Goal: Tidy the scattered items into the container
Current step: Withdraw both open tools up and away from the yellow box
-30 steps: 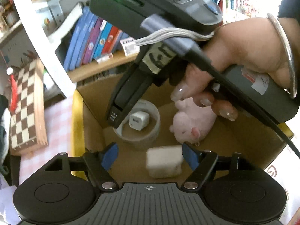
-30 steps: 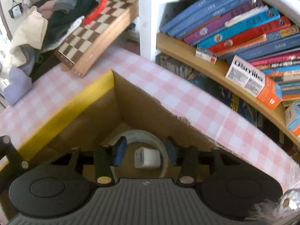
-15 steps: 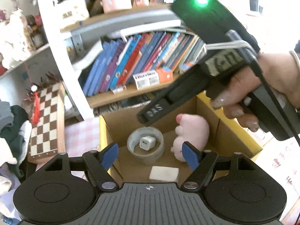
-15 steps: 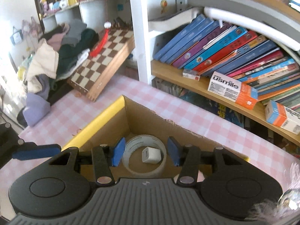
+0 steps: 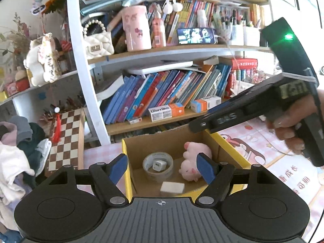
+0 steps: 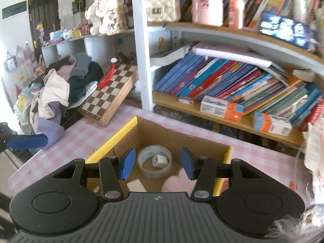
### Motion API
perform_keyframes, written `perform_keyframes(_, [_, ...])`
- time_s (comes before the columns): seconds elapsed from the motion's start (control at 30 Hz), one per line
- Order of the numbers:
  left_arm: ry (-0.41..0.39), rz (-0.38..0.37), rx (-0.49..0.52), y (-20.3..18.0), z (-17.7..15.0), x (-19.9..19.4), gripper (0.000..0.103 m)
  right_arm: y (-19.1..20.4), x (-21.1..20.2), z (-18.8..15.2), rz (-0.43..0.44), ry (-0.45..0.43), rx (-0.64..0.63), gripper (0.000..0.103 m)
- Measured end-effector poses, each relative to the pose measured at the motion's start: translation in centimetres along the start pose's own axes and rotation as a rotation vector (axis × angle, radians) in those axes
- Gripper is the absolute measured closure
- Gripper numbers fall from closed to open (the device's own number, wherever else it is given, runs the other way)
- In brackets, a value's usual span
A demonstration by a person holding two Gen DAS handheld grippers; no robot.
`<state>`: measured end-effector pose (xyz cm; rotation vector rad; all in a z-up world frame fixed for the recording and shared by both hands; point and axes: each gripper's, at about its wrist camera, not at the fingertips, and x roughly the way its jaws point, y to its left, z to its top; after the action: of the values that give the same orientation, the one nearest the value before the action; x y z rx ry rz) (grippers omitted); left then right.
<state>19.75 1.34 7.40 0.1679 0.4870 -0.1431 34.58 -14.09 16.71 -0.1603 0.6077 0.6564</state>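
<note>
Left wrist view: left gripper (image 5: 161,167) sits above and short of the cardboard box (image 5: 162,139), jaws spread wide w/ nothing between the blue pads. Box is open-topped, yellow along its left and right rims. Inside: tape roll (image 5: 158,167) lying flat w/ a white charger cube (image 5: 158,165) in its hole, pink plush (image 5: 191,162) just right of the roll against the right wall, white flat block (image 5: 172,187) near the front edge, apart from both. Right gripper body crosses over the box's back right corner, held by a hand (image 5: 289,125). Bookshelf (image 5: 154,121) close behind the box; chessboard (image 5: 65,139) leans at left. Right wrist view: right gripper (image 6: 157,163) also clear above the box, jaws partly spread, empty. Roll and cube sit at the box middle; bare checked tablecloth (image 6: 81,135) lies open left of the yellow rim.
</note>
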Motion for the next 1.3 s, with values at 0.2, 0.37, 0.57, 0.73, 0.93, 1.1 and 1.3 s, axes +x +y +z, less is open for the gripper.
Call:
perform_keyframes(0.2, [-0.016,0.005,-0.012,0.1,-2.0,-4.0,0.026,1.4,-5.1,-3.3,-0.089,-0.049,0.005,0.055])
perform_keyframes(0.37, [-0.008,0.012,-0.041,0.2,-4.5,-6.7,0.025,2.7,-8.8,-7.0,-0.182,-0.09,0.024,0.056])
perform_keyframes(0.57, [0.05,-0.003,-0.079,-0.4,-7.6,-8.1,0.025,4.9,-10.9,-11.9,-0.2,-0.045,0.012,0.056])
perform_keyframes(0.73, [0.084,-0.009,-0.074,-1.3,-9.7,-9.0,0.025,6.4,-11.6,-14.8,-0.186,-0.001,0.038,0.056])
perform_keyframes(0.93, [0.115,0.001,-0.105,-2.0,-11.7,-9.6,0.025,7.7,-12.1,-17.5,-0.184,0.04,0.091,0.055])
perform_keyframes(1.1, [0.132,0.034,-0.119,-2.6,-13.1,-9.8,0.025,8.9,-11.6,-19.6,-0.181,0.082,0.12,0.055])
perform_keyframes(1.3, [0.153,0.058,-0.141,-3.0,-14.6,-10.2,0.025,11.3,-11.2,-21.5,-0.139,0.088,0.052,0.055])
